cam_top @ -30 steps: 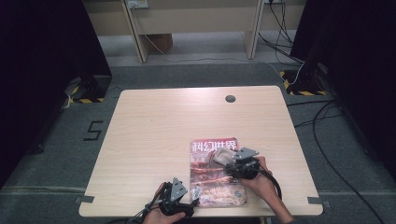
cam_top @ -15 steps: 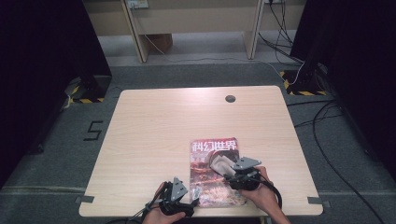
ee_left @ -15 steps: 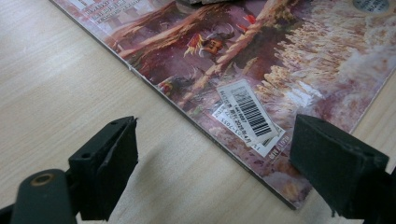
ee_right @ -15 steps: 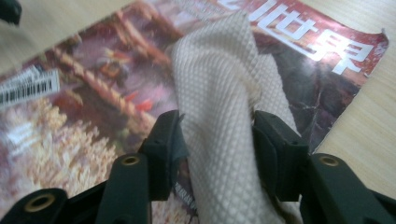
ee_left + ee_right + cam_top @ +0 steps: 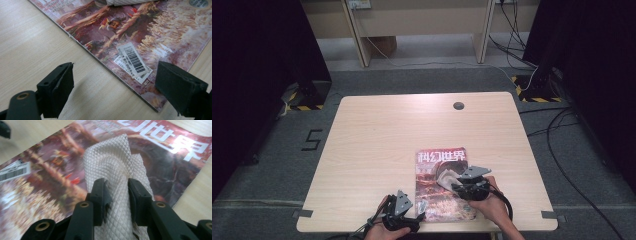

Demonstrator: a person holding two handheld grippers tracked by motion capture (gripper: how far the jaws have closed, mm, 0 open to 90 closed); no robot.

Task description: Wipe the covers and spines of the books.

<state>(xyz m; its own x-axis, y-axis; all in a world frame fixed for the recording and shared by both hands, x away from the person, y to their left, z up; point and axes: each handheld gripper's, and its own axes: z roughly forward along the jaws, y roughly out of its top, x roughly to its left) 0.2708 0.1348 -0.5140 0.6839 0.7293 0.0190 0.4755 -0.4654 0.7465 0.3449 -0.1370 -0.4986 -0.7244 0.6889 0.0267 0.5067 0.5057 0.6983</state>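
We are pinching a white bumpy cloth (image 5: 117, 170) on a glossy magazine with a red and brown picture cover (image 5: 443, 185).

Our right gripper (image 5: 457, 184) is squeezing the cloth between its black fingers (image 5: 100, 195), and the cloth is lying on the magazine. The magazine is lying flat on the pale wooden surface (image 5: 377, 145), near our edge. Our left gripper (image 5: 115, 87) is sitting low by the magazine's corner with its fingers spread wide, holding nothing. A white barcode sticker (image 5: 133, 61) is showing on the cover there.
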